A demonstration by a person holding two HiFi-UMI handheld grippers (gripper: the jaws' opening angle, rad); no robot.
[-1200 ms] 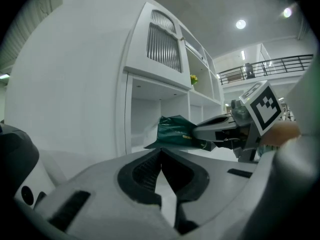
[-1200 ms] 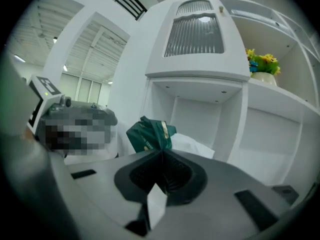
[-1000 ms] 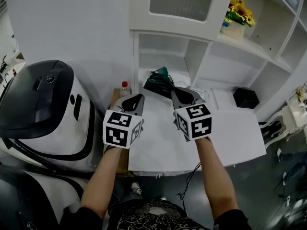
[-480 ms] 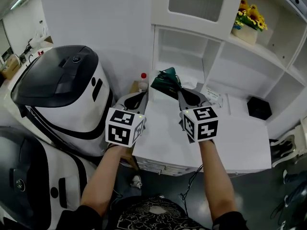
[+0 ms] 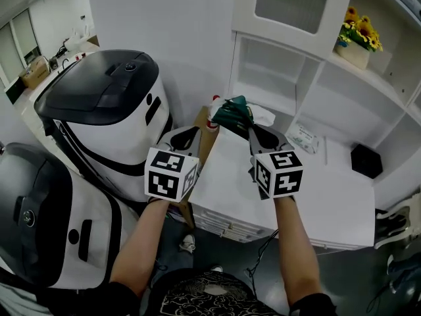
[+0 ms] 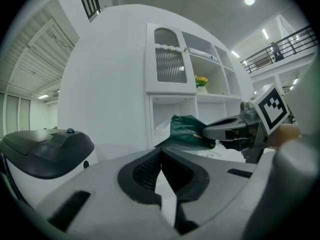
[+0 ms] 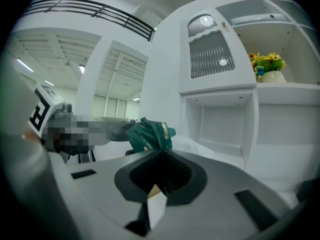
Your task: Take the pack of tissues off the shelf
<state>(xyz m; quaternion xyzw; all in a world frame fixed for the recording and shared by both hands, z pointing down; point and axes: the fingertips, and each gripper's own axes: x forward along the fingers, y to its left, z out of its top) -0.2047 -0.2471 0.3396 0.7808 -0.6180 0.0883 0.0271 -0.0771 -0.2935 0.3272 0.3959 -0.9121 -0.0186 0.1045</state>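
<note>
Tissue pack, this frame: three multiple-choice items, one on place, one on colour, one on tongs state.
1. Where is the tissue pack?
A) on the shelf beside the flowers
B) at the tip of the right tongs
C) on the floor

2. What colour is the pack?
A) red
B) dark green
C) yellow

3. How do the left tongs stand?
A) shut, with nothing between them
B) shut on the pack
C) wide open around a bottle

Answers:
1 B: the right gripper view shows the pack pinched at the tong tips.
2 B: it looks dark green in all three views.
3 A: the left gripper view shows the tips together and bare.
</note>
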